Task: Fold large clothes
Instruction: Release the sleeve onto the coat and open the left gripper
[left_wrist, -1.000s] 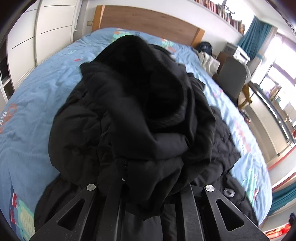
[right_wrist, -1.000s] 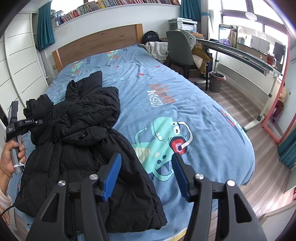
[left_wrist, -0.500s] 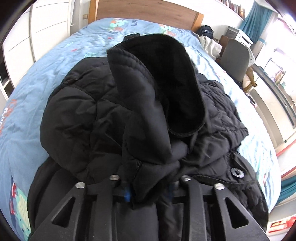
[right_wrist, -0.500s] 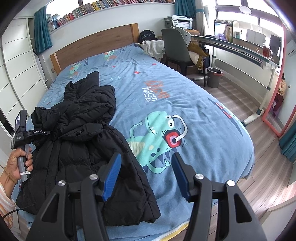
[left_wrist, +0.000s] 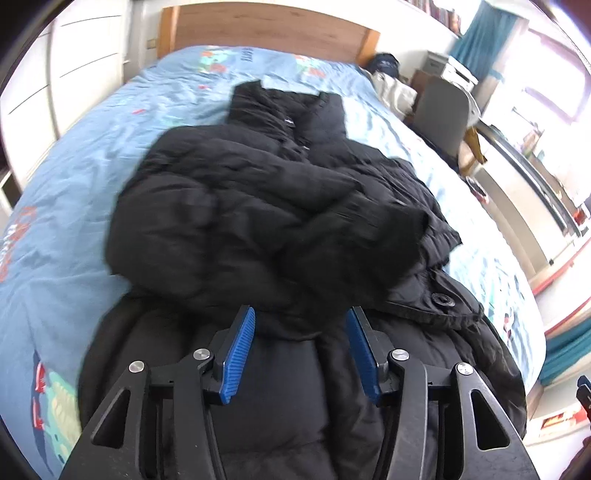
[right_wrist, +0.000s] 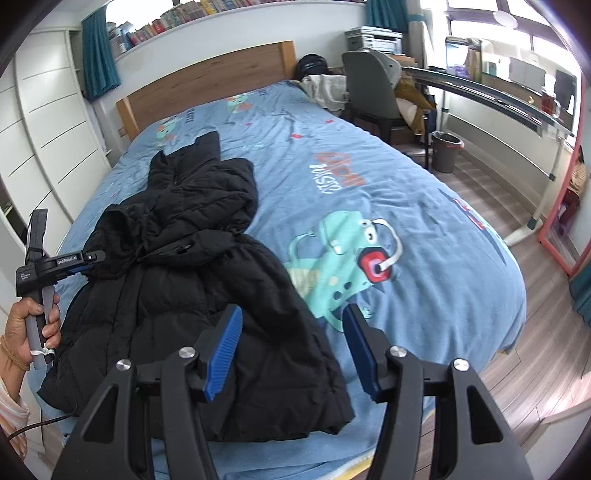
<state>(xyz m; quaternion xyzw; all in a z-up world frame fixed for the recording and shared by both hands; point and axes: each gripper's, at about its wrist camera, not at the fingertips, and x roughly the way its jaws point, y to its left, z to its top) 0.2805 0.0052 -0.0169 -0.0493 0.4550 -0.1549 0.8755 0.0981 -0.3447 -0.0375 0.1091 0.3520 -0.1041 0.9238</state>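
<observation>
A black padded coat (right_wrist: 192, 280) lies on the blue printed bedcover (right_wrist: 424, 206), occupying the left half of the right wrist frame, with its collar toward the wooden headboard (right_wrist: 207, 88) at upper centre and its hem at the lower edge near the foot of the bed. The upper portion of the coat is bunched, with one sleeve (left_wrist: 354, 236) folded across the chest, visible at centre right of the left wrist frame. A round button (left_wrist: 442, 300) shows on the coat at the right of that frame. The left tool (left_wrist: 300, 347) sits at lower centre of the left wrist frame, above the lower body of the coat; its blue pads (left_wrist: 238, 354) stand apart with no fabric between them. In the right wrist frame the same tool (right_wrist: 92, 258) appears at the left edge, held by a hand (right_wrist: 33, 328), with its tip at the coat's shoulder area; contact cannot be determined. The right tool (right_wrist: 291, 350) is at lower centre of its own frame, jaws spread and holding nothing, above the coat's hem and the bedcover. A grey chair (right_wrist: 373, 88) and a long desk (right_wrist: 491, 99) stand at upper right.
</observation>
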